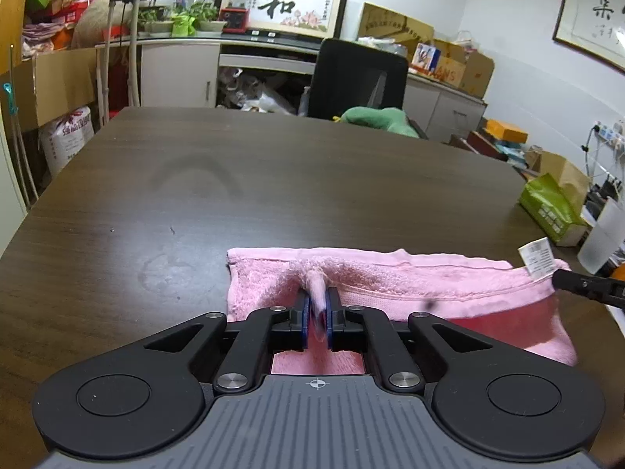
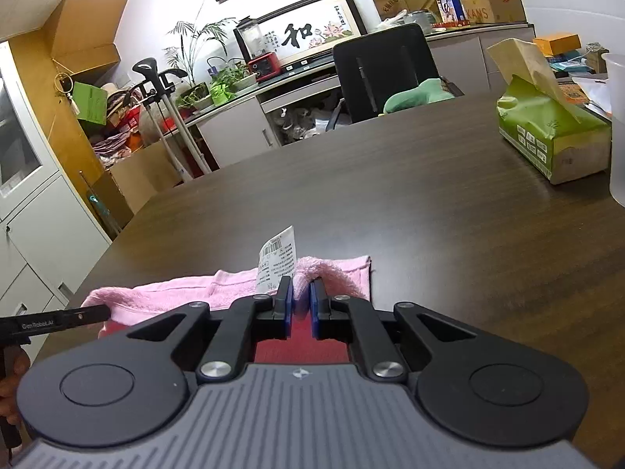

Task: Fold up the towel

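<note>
Now left tool [image 1: 317,305] pinching pink towel [image 1: 410,277] fold, right tool [image 2: 301,293] clamped on towel edge

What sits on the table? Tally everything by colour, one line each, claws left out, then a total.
Pink: 1, the towel
White: 1, its paper tag
Green: 1, the tissue pack
Translucent white: 1, the plastic container
Total: 4
</note>
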### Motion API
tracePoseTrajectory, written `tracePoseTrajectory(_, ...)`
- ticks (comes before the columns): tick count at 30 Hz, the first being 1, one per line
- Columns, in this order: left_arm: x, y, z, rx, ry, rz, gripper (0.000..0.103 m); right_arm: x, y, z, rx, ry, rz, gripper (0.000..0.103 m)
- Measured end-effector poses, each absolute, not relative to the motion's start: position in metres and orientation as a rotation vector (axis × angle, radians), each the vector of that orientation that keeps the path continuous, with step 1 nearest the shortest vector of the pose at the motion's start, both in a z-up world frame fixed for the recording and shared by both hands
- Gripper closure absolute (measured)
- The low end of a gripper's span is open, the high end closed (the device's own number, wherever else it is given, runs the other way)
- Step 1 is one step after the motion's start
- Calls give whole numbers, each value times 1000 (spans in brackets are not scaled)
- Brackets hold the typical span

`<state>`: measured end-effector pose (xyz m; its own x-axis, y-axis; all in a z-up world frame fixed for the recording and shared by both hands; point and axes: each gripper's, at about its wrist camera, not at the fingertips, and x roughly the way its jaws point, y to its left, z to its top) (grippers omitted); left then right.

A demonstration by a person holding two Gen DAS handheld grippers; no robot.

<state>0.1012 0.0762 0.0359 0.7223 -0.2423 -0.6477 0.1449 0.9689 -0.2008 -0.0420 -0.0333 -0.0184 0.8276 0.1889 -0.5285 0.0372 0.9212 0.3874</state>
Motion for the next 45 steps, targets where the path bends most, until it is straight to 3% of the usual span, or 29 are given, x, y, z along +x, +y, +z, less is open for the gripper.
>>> tracePoseTrajectory(9,115,84,33,-193,735,-169,92,-18,-40,-30,440,630,68,91)
tracePoseTrajectory(13,121,87,34,-223,738,-148,91,-6,-48,-33,496,642,51,81)
tracePoseTrajectory(15,121,89,34,-225,732,-132,90,-5,-52,-31,515,621,38,67)
tracePoseTrajectory(16,121,89,34,-223,729,-122,90,-5,-54,-29,520,609,35,65)
tracePoseTrajectory(34,98,81,24,-162,742,-191,80,-32,-48,11,453,486,111,57)
tracePoseTrajectory(45,83,71,15,-77,737,-193,70,22,-80,-32,712,609,213,57)
